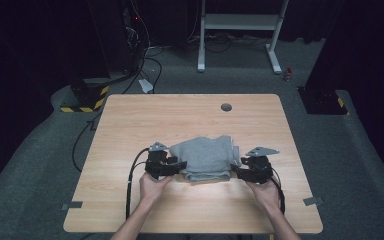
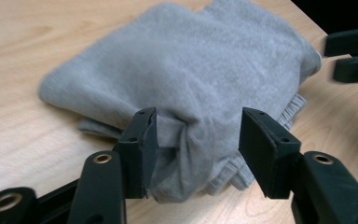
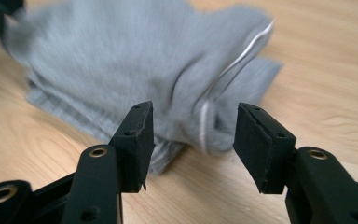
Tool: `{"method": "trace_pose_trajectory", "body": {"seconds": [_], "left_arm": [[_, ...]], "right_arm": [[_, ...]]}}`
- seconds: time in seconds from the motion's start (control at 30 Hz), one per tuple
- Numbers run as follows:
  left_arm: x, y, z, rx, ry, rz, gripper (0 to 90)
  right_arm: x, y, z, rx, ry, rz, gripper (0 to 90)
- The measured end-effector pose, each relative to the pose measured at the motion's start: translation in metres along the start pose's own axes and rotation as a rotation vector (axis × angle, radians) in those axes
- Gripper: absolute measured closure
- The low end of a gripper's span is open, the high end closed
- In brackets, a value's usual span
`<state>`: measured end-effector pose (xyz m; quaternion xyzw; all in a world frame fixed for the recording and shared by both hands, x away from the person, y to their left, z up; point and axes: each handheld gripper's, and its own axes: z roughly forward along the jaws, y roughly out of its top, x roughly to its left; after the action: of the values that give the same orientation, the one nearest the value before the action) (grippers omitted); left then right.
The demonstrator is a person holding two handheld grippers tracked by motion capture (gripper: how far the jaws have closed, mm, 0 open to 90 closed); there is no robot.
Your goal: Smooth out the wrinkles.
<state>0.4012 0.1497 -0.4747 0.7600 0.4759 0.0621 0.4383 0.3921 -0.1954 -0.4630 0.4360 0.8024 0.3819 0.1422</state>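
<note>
A folded grey garment point(image 1: 206, 158) is lying on the wooden table point(image 1: 130, 125), just below the middle of the high view. It is bunched into a soft, lumpy pile, with a ribbed hem showing along its near edge.

The person is standing at the near side, both forearms coming up from the bottom of the frame. The left gripper point(image 1: 172, 168) is sitting at the garment's left edge, and the right gripper point(image 1: 240, 171) is sitting at its right edge, so the pile is lying between the two.

In the left gripper view, the jaws are standing wide apart. A bulging fold of the garment point(image 2: 191, 84) is pushing into the gap between them, and the cloth is touching the inner face of the left-hand jaw. The right-hand jaw is standing just clear of the fabric, so nothing is being pinched. The other gripper point(image 2: 354, 53) is showing at the upper right of that frame.

In the right gripper view, the jaws are likewise spread wide. A corner of the garment point(image 3: 135, 70), with a pale seam running down it, is lying between them near the left-hand jaw. The right-hand jaw is hanging over bare table point(image 3: 321, 93). The cloth there is looking blurred.

A small round grey cap point(image 1: 226, 107) is sitting in the table near its far edge.
</note>
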Motion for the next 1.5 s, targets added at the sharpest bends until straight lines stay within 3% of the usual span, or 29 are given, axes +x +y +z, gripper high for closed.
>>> {"method": "trace_pose_trajectory", "body": {"seconds": [0.1, 0.2, 0.23, 0.33, 0.4, 0.5, 0.67, 0.7, 0.8, 0.87, 0.93, 1.07, 1.17, 1.27, 1.37, 1.5], "left_arm": [[0.007, 0.008, 0.003, 0.018, 0.034, -0.009, 43.4], [0.018, 0.012, 0.009, 0.023, 0.068, -0.029, 40.2], [0.022, 0.012, 0.011, 0.035, 0.085, -0.037, 38.3], [0.036, 0.015, 0.014, 0.036, 0.106, -0.093, 35.1], [0.041, 0.018, 0.017, 0.038, 0.127, -0.104, 33.6], [0.047, 0.018, 0.025, 0.04, 0.114, -0.152, 32.0], [0.048, 0.015, 0.043, 0.077, 0.113, -0.162, 32.9], [0.049, 0.015, 0.045, 0.083, 0.108, -0.159, 33.7], [0.046, 0.022, 0.049, 0.113, 0.12, -0.093, 39.5], [0.046, 0.023, 0.051, 0.096, 0.114, -0.094, 45.2], [0.047, 0.021, 0.055, 0.122, 0.107, -0.116, 49.3], [0.046, 0.021, 0.054, 0.112, 0.126, -0.088, 63.5], [0.046, 0.022, 0.05, 0.099, 0.126, -0.08, 71.4], [0.046, 0.022, 0.047, 0.101, 0.127, -0.061, 77.8], [0.046, 0.023, 0.044, 0.093, 0.108, -0.046, 87.2], [0.045, 0.023, 0.042, 0.095, 0.088, -0.036, 89.1]], "right_arm": [[-0.01, 0.008, -0.005, -0.025, 0.013, 0.046, 45.4], [-0.016, 0.018, 0.004, -0.023, 0.006, 0.09, 45.8], [-0.018, 0.023, 0.012, -0.011, 0.01, 0.111, 46.0], [-0.022, 0.036, 0.035, 0.033, -0.036, 0.114, 46.4], [-0.032, 0.045, 0.049, 0.026, -0.029, 0.183, 45.7], [-0.036, 0.052, 0.059, 0.036, -0.023, 0.217, 43.9], [-0.038, 0.054, 0.073, 0.077, -0.03, 0.234, 44.4], [-0.037, 0.055, 0.075, 0.09, -0.025, 0.226, 45.5], [-0.034, 0.058, 0.078, 0.105, -0.023, 0.183, 52.3], [-0.031, 0.062, 0.08, 0.129, -0.034, 0.159, 59.1], [-0.029, 0.063, 0.08, 0.129, -0.026, 0.142, 67.9], [-0.024, 0.064, 0.077, 0.107, -0.043, 0.086, 81.9], [-0.02, 0.065, 0.075, 0.103, -0.071, 0.013, 83.8], [-0.015, 0.068, 0.068, 0.062, -0.065, 0.006, 84.5], [-0.011, 0.069, 0.066, 0.061, -0.077, -0.03, 85.2], [-0.011, 0.068, 0.064, 0.052, -0.058, -0.025, 85.4]]}}
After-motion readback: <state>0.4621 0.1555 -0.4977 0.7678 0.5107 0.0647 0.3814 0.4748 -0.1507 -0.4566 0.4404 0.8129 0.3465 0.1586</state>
